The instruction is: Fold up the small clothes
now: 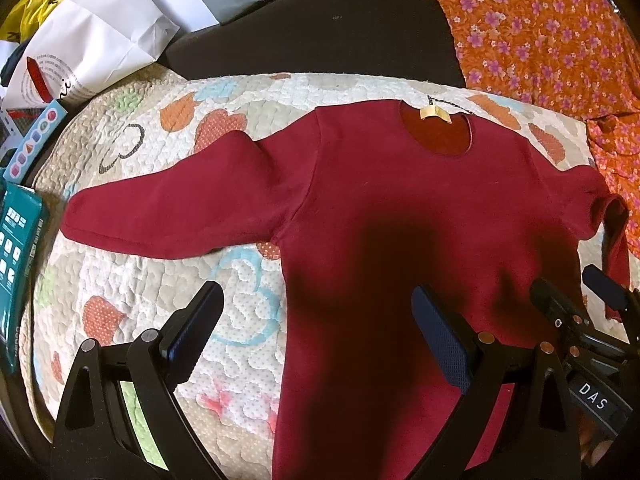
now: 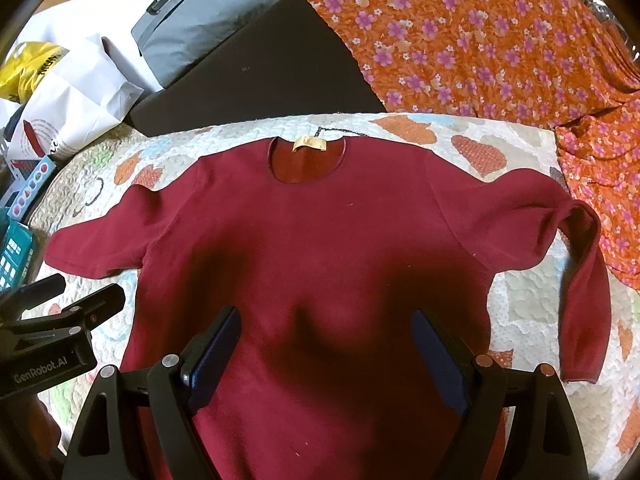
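A dark red top (image 2: 312,248) lies spread face up on a quilt (image 2: 520,320), neck hole away from the person, one sleeve (image 1: 168,216) stretched out flat from the top's left side and the other sleeve (image 2: 584,288) bent back down along its right side. Both the left gripper (image 1: 316,340) and the right gripper (image 2: 326,354) hover above the top's lower body with jaws spread wide, holding nothing. To fold well, I judge each should pinch a sleeve near its cuff and lay it across the chest, smoothing the bent one first.
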The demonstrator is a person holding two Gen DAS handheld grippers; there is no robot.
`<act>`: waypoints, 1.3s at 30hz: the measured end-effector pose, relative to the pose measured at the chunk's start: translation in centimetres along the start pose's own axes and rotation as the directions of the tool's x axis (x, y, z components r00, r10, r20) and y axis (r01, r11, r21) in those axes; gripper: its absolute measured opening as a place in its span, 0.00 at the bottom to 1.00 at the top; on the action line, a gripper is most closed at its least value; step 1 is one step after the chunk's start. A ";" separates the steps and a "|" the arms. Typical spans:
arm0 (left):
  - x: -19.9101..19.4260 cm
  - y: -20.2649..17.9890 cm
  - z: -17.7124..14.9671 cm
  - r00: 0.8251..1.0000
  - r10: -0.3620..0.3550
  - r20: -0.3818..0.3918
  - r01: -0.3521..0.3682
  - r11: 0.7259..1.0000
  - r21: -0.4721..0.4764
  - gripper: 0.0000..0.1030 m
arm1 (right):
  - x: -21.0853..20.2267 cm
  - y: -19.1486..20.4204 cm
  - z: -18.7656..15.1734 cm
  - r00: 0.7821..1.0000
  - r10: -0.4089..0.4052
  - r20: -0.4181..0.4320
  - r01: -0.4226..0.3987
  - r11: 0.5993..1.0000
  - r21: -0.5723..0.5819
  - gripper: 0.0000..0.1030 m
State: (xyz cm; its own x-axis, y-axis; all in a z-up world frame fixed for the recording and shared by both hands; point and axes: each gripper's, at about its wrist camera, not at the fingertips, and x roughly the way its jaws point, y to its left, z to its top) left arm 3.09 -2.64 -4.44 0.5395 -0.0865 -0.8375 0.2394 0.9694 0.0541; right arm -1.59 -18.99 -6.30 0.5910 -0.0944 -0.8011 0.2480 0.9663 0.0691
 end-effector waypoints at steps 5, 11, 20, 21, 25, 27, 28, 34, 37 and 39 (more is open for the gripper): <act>0.4 0.2 0.1 1.000 0.002 -0.005 -0.002 1.000 -0.006 0.93 | 0.5 0.1 0.0 1.000 0.001 -0.008 -0.001 1.000 0.006 0.83; 1.3 1.0 0.2 0.999 -0.010 -0.036 0.009 0.999 -0.037 0.93 | 1.4 0.0 0.1 1.000 -0.006 -0.013 0.006 1.000 0.008 0.83; 2.3 4.5 1.1 0.997 -0.004 -0.076 -0.003 0.996 -0.092 0.93 | 3.1 0.4 0.3 1.000 -0.002 -0.031 0.002 1.000 0.000 0.83; 2.5 5.5 1.3 0.996 -0.009 -0.092 0.000 0.995 -0.100 0.93 | 3.2 0.5 0.4 0.999 0.002 -0.034 -0.002 1.000 -0.006 0.83; 4.0 12.6 2.4 0.987 0.032 -0.156 -0.068 0.970 -0.232 0.93 | 3.1 1.0 0.6 1.000 0.013 -0.028 -0.014 0.999 -0.030 0.83; 5.0 17.2 2.6 0.982 0.014 -0.187 -0.081 0.932 -0.353 0.93 | 3.2 1.1 0.7 1.000 0.017 -0.026 -0.018 0.999 -0.031 0.83; 5.6 20.0 2.5 0.979 0.021 -0.201 -0.106 0.902 -0.419 0.93 | 3.3 1.1 0.6 0.999 0.024 -0.029 -0.025 0.999 -0.027 0.83; 8.3 30.2 1.8 0.949 0.171 -0.265 -0.297 0.766 -0.571 0.73 | 4.5 1.4 0.4 0.997 0.051 -0.058 -0.052 0.998 -0.024 0.83; 10.6 34.4 0.6 0.939 0.156 -0.305 -0.326 0.681 -0.655 0.69 | 4.9 1.8 0.4 0.996 0.059 -0.064 -0.061 0.998 -0.035 0.83; 10.7 35.5 0.8 0.945 0.200 -0.258 -0.325 0.658 -0.679 0.69 | 5.2 1.9 0.5 0.996 0.053 -0.065 -0.056 0.998 -0.042 0.83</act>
State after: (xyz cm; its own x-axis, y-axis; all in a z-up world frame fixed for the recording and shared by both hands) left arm 17.97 30.67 -11.03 0.3493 0.1720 -0.9211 -0.5658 0.8223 -0.0610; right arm 2.32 -17.74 -10.07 0.5519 -0.0273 -0.8334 0.1823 0.9792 0.0887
